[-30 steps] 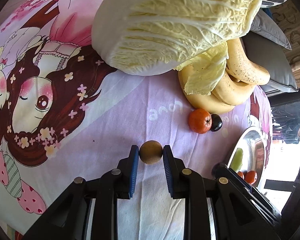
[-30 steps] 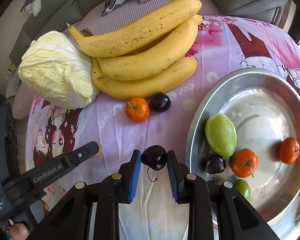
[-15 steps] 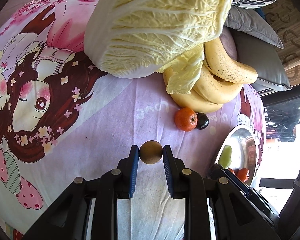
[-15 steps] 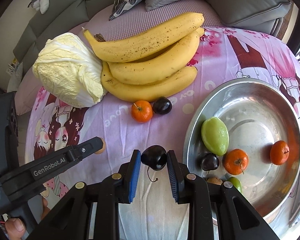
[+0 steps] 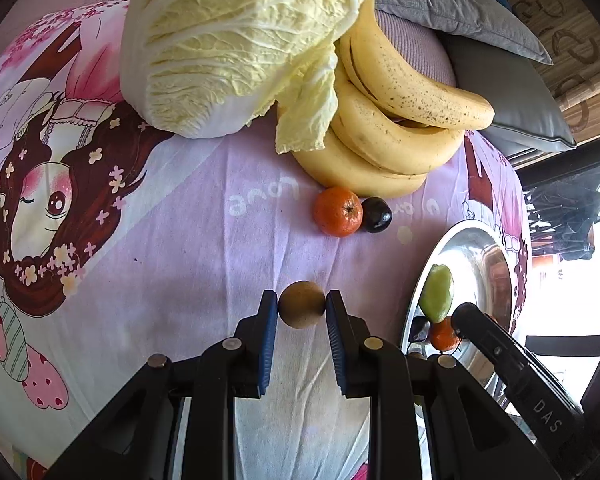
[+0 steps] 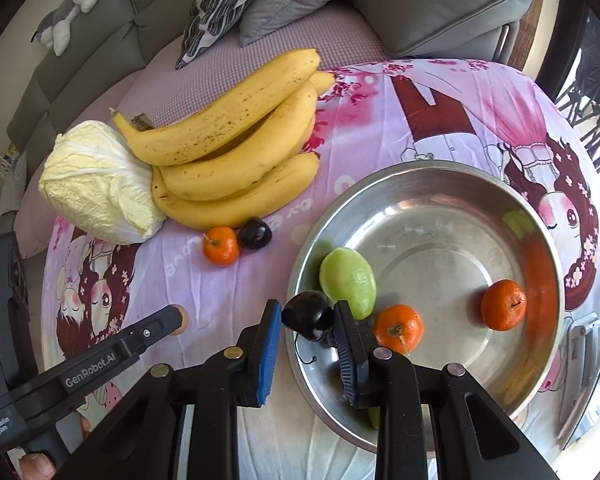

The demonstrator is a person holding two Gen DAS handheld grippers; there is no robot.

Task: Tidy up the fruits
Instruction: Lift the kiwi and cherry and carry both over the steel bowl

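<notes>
Brown fruit (image 5: 301,309) between the left gripper (image 5: 301,312) pads

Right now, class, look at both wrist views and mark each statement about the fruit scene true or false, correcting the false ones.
1. The left gripper is shut on a brown fruit. True.
2. The right gripper is empty. False: it is shut on a dark plum.
3. The bowl holds two oranges and a green fruit. True.
4. The bananas lie in the bowl. False: they lie on the cloth, beside the cabbage.
5. An orange and a plum lie side by side on the cloth. True.
</notes>
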